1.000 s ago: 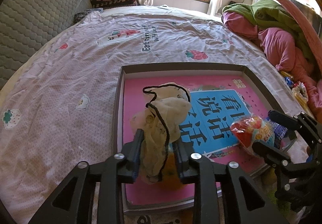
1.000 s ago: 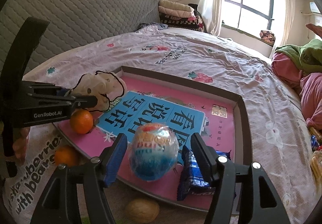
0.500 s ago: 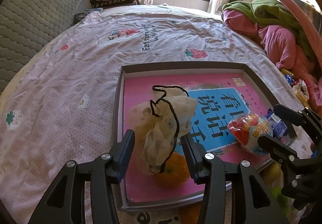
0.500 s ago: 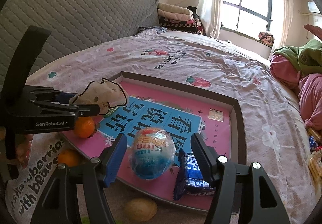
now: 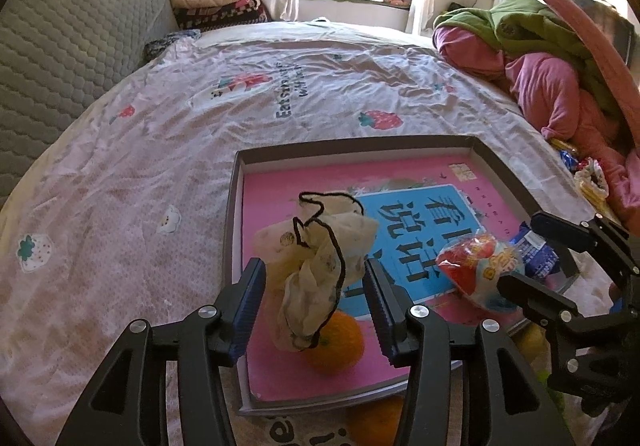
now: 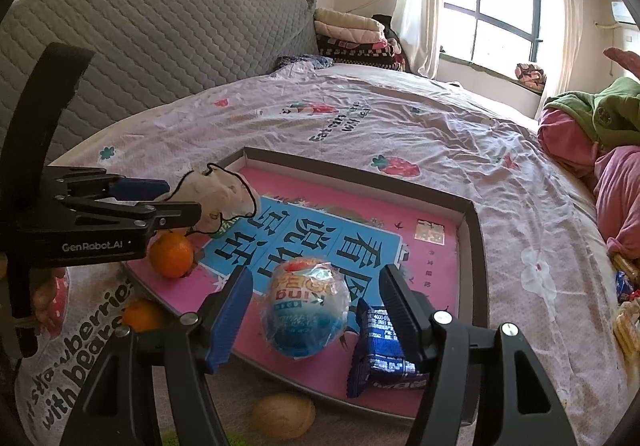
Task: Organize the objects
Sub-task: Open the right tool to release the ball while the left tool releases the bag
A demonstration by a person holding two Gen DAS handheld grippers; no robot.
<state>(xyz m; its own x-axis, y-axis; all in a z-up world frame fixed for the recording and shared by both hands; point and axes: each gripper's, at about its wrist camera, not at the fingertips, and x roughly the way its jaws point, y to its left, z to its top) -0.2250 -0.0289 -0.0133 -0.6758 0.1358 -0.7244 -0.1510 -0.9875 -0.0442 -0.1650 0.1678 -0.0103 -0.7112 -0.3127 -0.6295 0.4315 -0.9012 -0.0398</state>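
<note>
A shallow box with a pink and blue printed floor lies on the bed. My left gripper is open around a crumpled cream pouch with black cord, which rests in the box over an orange. My right gripper is open around a wrapped red-and-blue egg-shaped snack that sits in the box. A blue snack packet lies beside it, partly behind the right finger. The pouch and orange also show in the right wrist view.
Outside the box's near edge lie another orange and a tan round fruit. A pile of pink and green bedding is at the right. A grey quilted headboard stands at the left. Small packets lie by the bedding.
My left gripper has opened and let go of the pouch, then drawn back a little. The right gripper stays open around the snack and has lifted slightly.
</note>
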